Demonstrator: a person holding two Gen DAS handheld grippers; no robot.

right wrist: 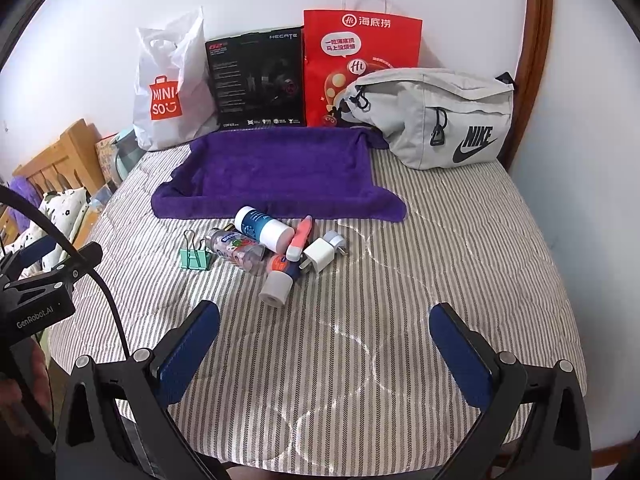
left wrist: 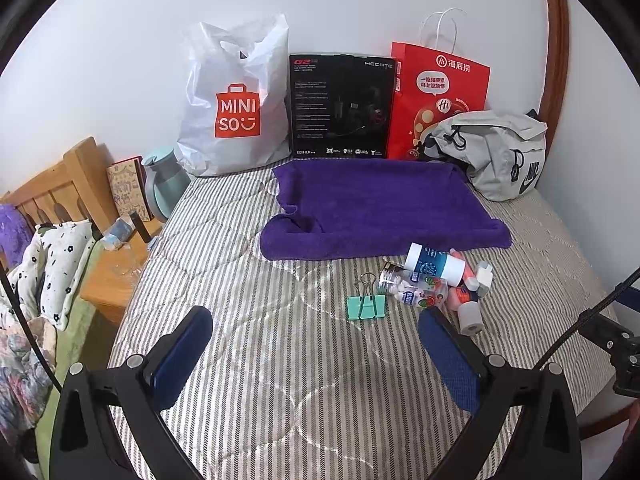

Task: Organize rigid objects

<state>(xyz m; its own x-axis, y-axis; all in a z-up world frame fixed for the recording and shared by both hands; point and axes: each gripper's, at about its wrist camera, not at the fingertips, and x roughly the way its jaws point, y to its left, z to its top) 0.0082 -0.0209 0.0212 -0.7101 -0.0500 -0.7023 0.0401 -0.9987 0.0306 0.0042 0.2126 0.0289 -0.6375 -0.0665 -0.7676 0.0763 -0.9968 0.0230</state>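
Both grippers, left gripper [left wrist: 316, 354] and right gripper [right wrist: 325, 348], are held wide and empty over the bed [right wrist: 460, 240]. A heap of small items lies just before the purple towel [right wrist: 276, 168]: binder clip [right wrist: 195, 254], white bottle [right wrist: 264, 228], clear bottle [right wrist: 236, 248], plug [right wrist: 319, 259]. All judged light and stiff; the bottles are likely slick and prone to rolling, so best taken across the body, the clip by its flat sides.

Read "MINI SO" with a smile mark, white on an orange-red bag logo, on white plastic bag [left wrist: 236, 100]. "HECATE" top right, "G2" top left, "EDIFIER" bottom left on black box [left wrist: 342, 106]; small print there illegible. "Hi" logo with Chinese characters "海底捞" on red paper bag [right wrist: 362, 68]; bubble text below too small to read surely. "NIKE" with swoosh on grey waist bag [right wrist: 436, 116]. "GenRobot.AI" on black device body [right wrist: 34, 312] at left edge. Bottle labels unreadable.
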